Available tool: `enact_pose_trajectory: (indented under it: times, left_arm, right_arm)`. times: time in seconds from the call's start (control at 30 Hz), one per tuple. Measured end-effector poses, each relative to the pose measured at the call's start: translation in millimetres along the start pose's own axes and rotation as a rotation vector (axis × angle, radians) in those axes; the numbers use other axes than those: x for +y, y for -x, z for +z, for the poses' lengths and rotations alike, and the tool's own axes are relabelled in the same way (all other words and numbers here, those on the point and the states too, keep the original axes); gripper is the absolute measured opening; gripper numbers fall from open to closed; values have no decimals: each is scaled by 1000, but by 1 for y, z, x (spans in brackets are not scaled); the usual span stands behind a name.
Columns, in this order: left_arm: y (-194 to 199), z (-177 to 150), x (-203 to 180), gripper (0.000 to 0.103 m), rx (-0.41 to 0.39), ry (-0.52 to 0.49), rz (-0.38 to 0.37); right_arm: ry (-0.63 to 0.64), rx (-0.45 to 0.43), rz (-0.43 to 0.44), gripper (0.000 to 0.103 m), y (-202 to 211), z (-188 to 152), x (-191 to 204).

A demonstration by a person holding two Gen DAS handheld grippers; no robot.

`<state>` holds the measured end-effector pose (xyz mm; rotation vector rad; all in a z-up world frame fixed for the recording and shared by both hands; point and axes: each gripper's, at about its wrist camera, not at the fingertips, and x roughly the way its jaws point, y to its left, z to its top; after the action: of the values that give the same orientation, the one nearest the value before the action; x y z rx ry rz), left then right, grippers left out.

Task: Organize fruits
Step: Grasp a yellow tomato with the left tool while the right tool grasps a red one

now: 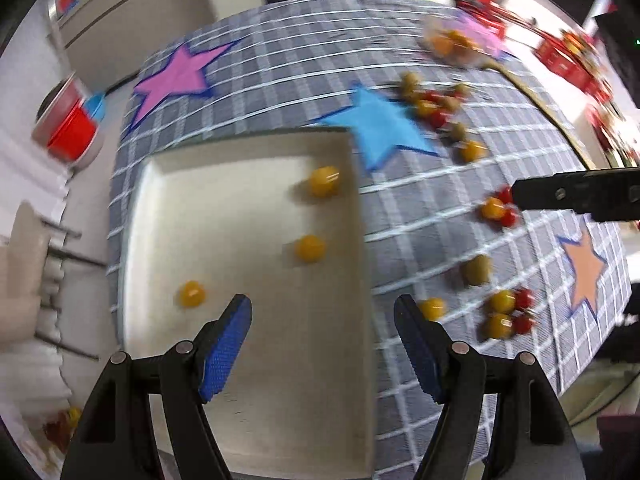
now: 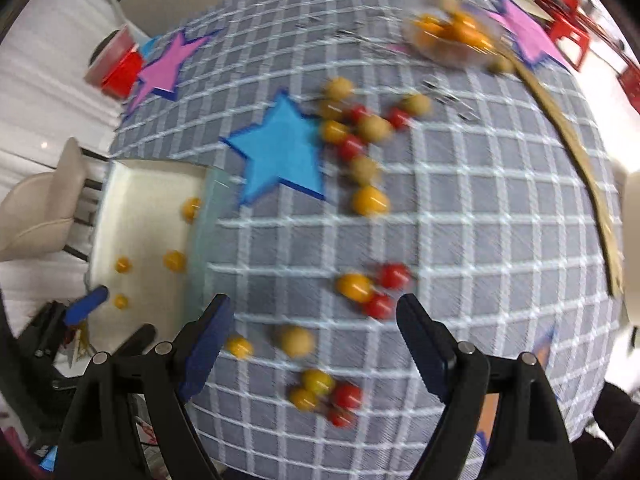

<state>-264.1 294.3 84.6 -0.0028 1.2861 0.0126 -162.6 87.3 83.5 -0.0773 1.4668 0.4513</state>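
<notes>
Both tongs, left [image 1: 322, 312] and right [image 2: 313, 314], spread empty; yellow fruits [image 1: 310, 249] in tray [image 1: 248, 152]

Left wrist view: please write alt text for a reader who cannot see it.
The open left gripper hovers over a white tray holding three yellow fruits. To the right, yellow, red and green fruits lie scattered on a grey checked cloth with paper stars.
</notes>
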Motion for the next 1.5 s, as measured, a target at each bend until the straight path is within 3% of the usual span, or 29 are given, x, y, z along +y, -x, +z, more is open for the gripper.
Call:
enact_pose_trajectory:
  times: [0.27,0.47,0.6,0.83,0.97,1.3,1.37,1.5]
  left_arm:
    - [-4,1,-71,75,6,-136,-82]
    - [-31,-6,-90,75,45,-134,-53]
    - [-46,-8,-87,75,71,-99,-28]
    - [-64,-10,-84,75,103,-62,5]
    - [-72,-12,-84,75,119,-54,8]
    - [-82,-15,-78,75,128,7,-18]
    - [-84,-15,-73,72,130,9,-17]
    - [-82,-14,-70,51,127,6,-10]
  right_arm:
    - [-45,73,-80,86,0,-64,-66]
    - [-89,106,-81,86,-9,-87,-92]
    - [-95,83,-68,86,-11,-83,-99]
    - [-45,57,-27,86,-24,-47,-88]
    - [-15,53,-25,76,-36,-31,-75]
    - [54,29,-30,68,-57,-8,-42]
    - [71,25,-48,59,-62,-3,-33]
    - [88,18,-65,39,-67,4,-19]
